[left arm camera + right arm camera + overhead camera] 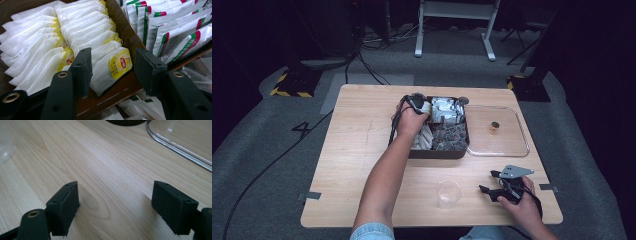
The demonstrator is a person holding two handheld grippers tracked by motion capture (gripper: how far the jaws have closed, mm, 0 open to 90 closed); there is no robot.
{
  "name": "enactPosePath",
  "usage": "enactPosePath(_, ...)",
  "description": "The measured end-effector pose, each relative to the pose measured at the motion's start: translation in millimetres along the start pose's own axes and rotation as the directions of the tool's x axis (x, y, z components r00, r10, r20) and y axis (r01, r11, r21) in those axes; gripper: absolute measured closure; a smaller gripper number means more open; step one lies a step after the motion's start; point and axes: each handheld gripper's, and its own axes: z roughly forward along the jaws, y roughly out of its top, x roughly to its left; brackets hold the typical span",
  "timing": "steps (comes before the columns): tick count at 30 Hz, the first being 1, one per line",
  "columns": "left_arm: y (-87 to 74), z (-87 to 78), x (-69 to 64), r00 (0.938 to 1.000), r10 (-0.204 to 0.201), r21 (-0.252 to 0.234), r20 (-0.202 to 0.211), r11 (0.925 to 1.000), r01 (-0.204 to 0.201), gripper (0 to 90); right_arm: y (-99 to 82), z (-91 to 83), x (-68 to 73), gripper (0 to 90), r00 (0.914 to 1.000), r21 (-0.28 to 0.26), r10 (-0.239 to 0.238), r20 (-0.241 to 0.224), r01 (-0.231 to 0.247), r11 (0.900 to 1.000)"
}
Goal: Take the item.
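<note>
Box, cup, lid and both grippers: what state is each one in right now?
Dark compartment box: open, full of sachets.
Tea bags: packed upright in rows; the front one sits between the jaws, not clamped.
Left gripper: open, lowered into the tea bag compartment.
Right gripper: open, empty, low over the table.
Clear lid: off, lying flat beside the box.
Clear cup: upright, looks empty.

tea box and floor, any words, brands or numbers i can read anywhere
"4": big dark numeral on the grey floor left of the table.
Red logo on the yellow tag of the front tea bag: too blurred to read.
Print on the red and green striped sachets: too small to read.
</note>
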Motion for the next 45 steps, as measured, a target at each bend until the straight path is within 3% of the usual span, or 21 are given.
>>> enactPosePath(9,2.8,2.8,4.4,0.9997,0.002,0.021,-0.024,0.9998,-0.001,48.5,0.0,0.1,0.0,22.5,0.9999,0.000,-0.014,-0.007,0.014,0.9999)
enactPosePath(17,0.9,3.6,5.7,0.9984,0.044,0.073,-0.035,0.9965,-0.041,68.5,0.0,0.1,0.1,22.5,0.9998,-0.001,-0.015,-0.010,0.015,0.9999)
enactPosePath(21,0.2,3.2,3.3,0.9958,0.086,0.107,-0.032,0.9908,-0.082,83.1,0.0,0.1,0.1,22.5,0.9998,-0.001,-0.015,-0.010,0.015,0.9999)
enactPosePath(22,0.2,2.6,3.0,0.9942,0.100,0.120,-0.040,0.9882,-0.095,83.1,0.0,0.1,0.1,22.5,0.9998,-0.001,-0.015,-0.010,0.015,0.9999)
enactPosePath(26,0.7,0.8,1.7,0.9929,0.117,0.112,-0.022,0.9871,-0.114,89.9,0.0,0.1,0.1,22.5,0.9998,-0.001,-0.016,-0.010,0.016,0.9999)
enactPosePath(31,3.1,-6.4,0.4,0.9903,0.139,0.086,-0.009,0.9867,-0.138,90.0,0.0,0.1,0.0,22.5,0.9998,-0.001,-0.015,-0.010,0.015,0.9999)
enactPosePath(45,13.3,-32.8,2.7,0.9883,0.152,0.013,0.006,0.9883,-0.152,90.0,0.0,0.1,-0.1,22.5,0.9998,-0.001,-0.016,-0.009,0.016,0.9999)
